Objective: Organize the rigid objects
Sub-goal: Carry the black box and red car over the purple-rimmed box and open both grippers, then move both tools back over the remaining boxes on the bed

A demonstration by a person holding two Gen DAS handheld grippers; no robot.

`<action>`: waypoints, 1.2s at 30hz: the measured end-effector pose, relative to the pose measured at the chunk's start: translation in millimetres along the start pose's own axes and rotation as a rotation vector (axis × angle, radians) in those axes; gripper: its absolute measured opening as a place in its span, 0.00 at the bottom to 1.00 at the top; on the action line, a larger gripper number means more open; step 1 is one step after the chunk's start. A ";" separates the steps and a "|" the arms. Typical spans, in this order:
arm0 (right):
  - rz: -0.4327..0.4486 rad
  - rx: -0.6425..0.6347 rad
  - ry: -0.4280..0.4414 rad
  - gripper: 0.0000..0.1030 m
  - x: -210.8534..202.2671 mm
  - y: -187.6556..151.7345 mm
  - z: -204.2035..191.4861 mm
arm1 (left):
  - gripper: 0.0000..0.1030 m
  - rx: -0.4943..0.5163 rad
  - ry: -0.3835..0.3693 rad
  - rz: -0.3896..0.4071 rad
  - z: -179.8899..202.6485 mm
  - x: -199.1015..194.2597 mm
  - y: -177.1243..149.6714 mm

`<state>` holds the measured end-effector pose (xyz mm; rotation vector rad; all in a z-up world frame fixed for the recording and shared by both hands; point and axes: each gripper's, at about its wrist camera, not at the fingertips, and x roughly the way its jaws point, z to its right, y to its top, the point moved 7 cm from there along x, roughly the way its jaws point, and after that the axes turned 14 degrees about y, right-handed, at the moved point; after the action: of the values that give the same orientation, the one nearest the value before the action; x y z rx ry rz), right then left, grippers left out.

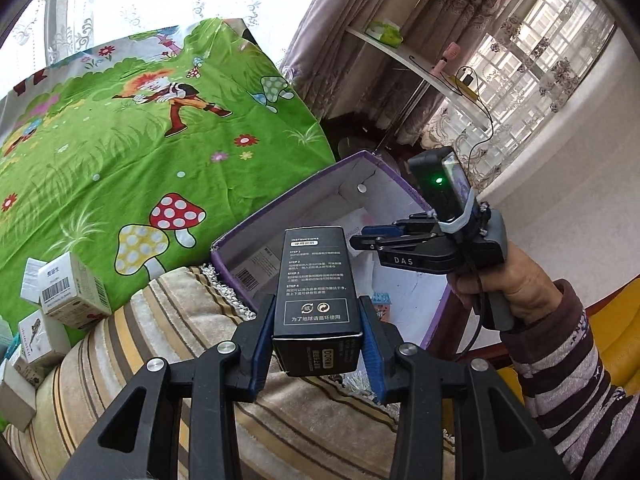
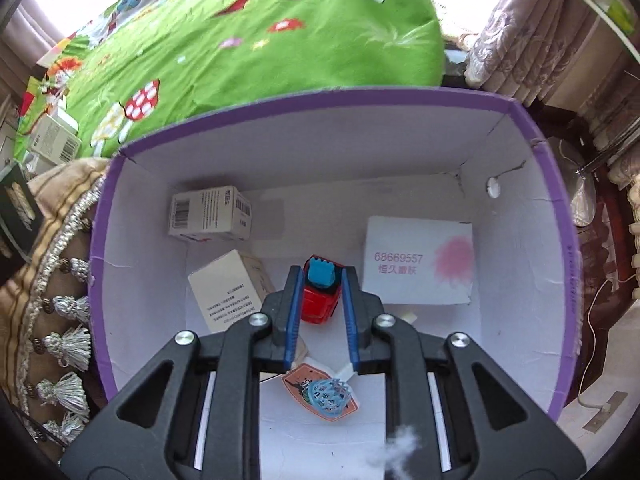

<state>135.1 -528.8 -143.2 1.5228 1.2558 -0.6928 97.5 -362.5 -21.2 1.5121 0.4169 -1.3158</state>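
- Left wrist view looks down at a slant toward the purple box (image 1: 400, 184) from beside it.
- Right wrist view faces steeply down into that box (image 2: 304, 100), close above it.
- Both views share the box.

Purple box (image 1: 236, 236): near wall and the black carton (image 1: 320, 292) hide most of its floor in left wrist view. Small print on that carton unreadable. Right wrist view: red toy (image 2: 320, 304) inside the box partly masked by blue pads; whether they press it, unclear. Bedspread (image 2: 248, 40) beyond the box blurred.
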 end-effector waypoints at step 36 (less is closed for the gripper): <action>0.247 -0.012 0.033 0.47 -80.5 12.2 -91.0 | 0.54 -0.165 0.084 0.145 -92.3 -35.3 17.3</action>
<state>108.2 -473.3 -37.8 1.6505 1.0697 -0.4999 146.5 -278.8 4.4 1.4343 0.4502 -1.0818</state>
